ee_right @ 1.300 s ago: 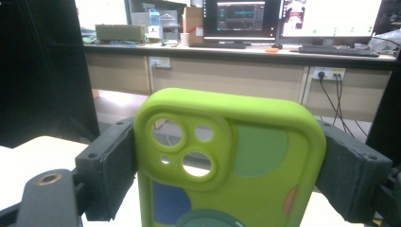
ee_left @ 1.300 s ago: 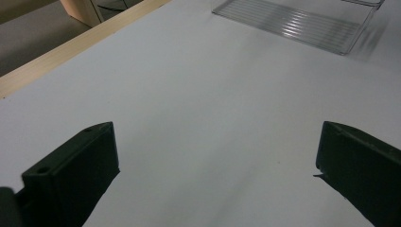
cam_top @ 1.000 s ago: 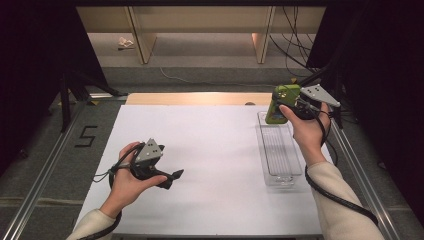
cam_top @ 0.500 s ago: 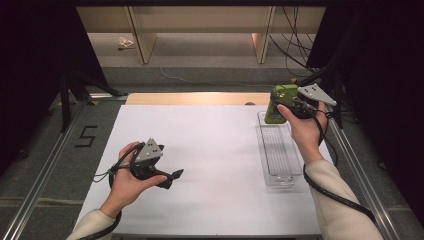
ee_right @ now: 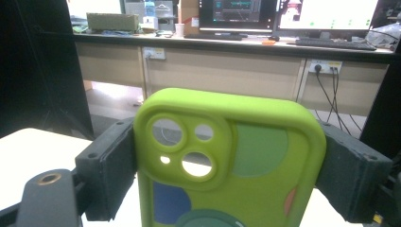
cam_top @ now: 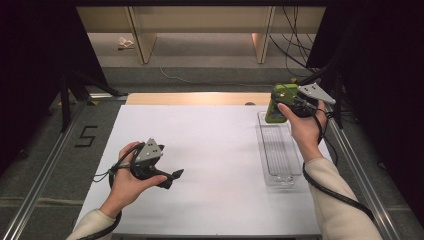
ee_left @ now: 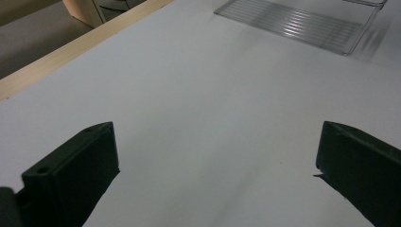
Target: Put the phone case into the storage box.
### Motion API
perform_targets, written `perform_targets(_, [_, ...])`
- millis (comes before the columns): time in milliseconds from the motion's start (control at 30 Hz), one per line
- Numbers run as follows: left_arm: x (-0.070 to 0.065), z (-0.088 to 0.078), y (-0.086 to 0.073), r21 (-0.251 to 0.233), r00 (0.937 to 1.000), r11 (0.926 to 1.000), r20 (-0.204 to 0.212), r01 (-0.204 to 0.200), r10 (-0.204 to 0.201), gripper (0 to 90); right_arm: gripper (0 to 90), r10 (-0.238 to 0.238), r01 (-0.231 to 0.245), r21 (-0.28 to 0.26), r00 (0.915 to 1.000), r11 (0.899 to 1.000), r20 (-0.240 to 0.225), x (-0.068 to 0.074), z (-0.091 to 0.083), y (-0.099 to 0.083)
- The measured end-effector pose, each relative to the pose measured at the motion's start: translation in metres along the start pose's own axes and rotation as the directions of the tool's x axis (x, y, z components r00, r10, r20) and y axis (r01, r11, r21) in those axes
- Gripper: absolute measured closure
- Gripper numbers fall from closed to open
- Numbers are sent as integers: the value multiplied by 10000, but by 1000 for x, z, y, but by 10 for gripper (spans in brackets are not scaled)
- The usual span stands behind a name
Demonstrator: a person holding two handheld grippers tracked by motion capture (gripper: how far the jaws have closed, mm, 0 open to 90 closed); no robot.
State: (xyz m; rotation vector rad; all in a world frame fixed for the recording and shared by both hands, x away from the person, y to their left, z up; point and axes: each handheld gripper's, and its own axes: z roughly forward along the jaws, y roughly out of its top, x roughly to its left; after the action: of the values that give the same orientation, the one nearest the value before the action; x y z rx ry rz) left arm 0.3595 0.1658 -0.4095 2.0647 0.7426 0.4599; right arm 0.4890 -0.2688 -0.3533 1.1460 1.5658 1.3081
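At the far right corner of the white counter (cam_top: 215, 150), the right claw (cam_top: 280, 102) grips a lime-green phone case (cam_top: 278, 104) by its two long edges and holds it upright in the air, just above the far end of a clear ribbed plastic tray (cam_top: 278, 150). In the right gripper view the case (ee_right: 231, 161) stands between the two black jaws, which press flat on either side of it; its camera cut-outs sit at the upper left, and rounded patches of darker green, blue and orange mark its back. Whether a phone sits inside cannot be told. Behind it are a desk with monitors, a keyboard and wall sockets.

The tray lies lengthwise along the counter's right side, under the person's right hand (cam_top: 305, 127).

The left claw (cam_top: 172, 176) rests low over the near left part of the counter, held in the left hand (cam_top: 130, 177), well apart from the tray. In the left gripper view its jaws stand wide with only bare counter (ee_left: 203, 118) between them, and the tray (ee_left: 302, 21) shows at the top.
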Motion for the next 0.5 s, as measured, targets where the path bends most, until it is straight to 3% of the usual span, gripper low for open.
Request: perform_targets(500, [0, 0, 0, -8, 10000, 10000, 5, 24, -24, 0, 169, 42, -43, 116, 10000, 9999, 86, -3, 8, -3])
